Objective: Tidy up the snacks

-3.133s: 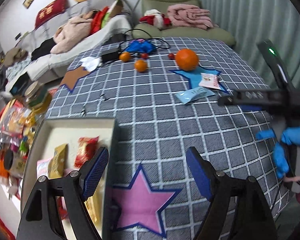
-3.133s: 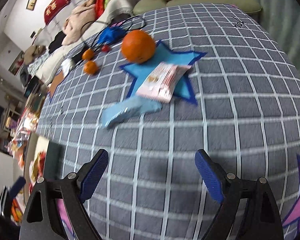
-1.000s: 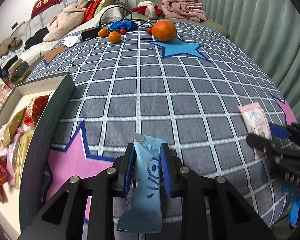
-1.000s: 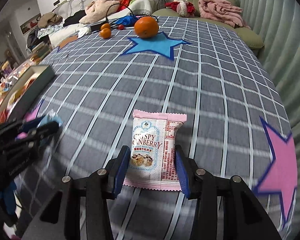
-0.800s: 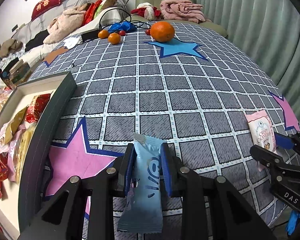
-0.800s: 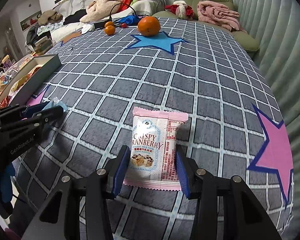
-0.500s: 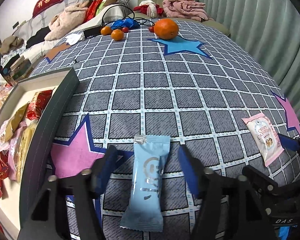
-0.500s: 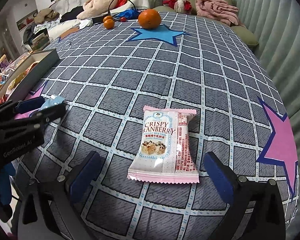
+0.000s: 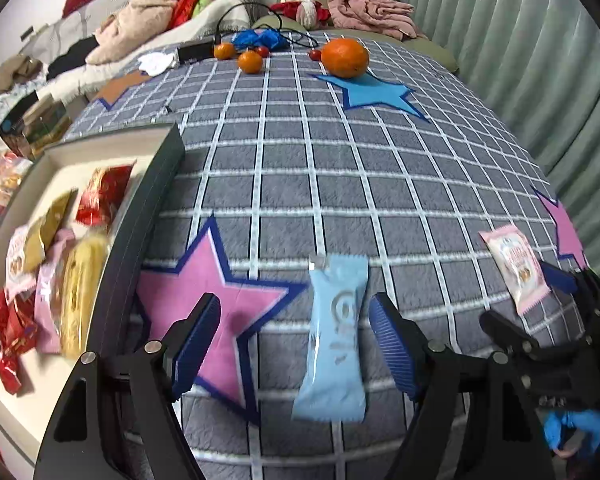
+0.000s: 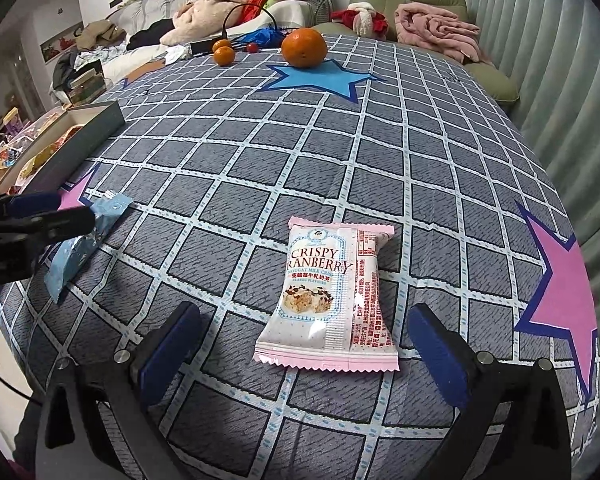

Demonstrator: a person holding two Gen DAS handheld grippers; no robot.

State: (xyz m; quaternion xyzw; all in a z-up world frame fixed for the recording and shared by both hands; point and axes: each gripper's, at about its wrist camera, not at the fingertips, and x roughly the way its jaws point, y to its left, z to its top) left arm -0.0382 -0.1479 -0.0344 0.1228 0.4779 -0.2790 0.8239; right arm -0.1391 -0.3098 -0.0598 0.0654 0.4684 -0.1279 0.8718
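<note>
The ribbed blue pads [image 9: 392, 350] of the left gripper [image 9: 296, 344] stood wide apart, gripping nothing, and the right gripper [image 10: 304, 350] likewise had its fingers [image 10: 436, 354] spread wide with nothing between them touching. A glossy, pale-blue snack packet [image 9: 334, 340], long and narrow with crimped ends, lay flat on the tablecloth [image 9: 300, 168] inside the left gripper's gap, nearer its right pad, close to the table's near edge. Its upper end just reached a point of the pink felt-like star [image 9: 212, 300] with a dark blue border. The pink-and-white cranberry nougat packet [image 10: 328, 294], a smooth rectangular pouch with zigzag-cut seams, rested flat between the right gripper's open fingers, also by the near edge, well apart from the blue packet.

The cloth was grey and coarse-woven, crossed by a white grid. Along the table's left edge sat a shallow rectangular box [image 9: 148, 200] with dark outer walls and a cream inside, holding crinkly red, gold, pink and yellow wrappers [image 9: 76, 280]. Toward the far edge, a large round orange [image 9: 346, 58] with dimpled skin sat at the tip of a blue star [image 9: 374, 94], with two small tangerines [image 9: 250, 61] just beyond to its left, beside a blue crumpled bag [image 9: 258, 38] and a black cable. Another pink star [image 10: 560, 288] marked the right edge.
</note>
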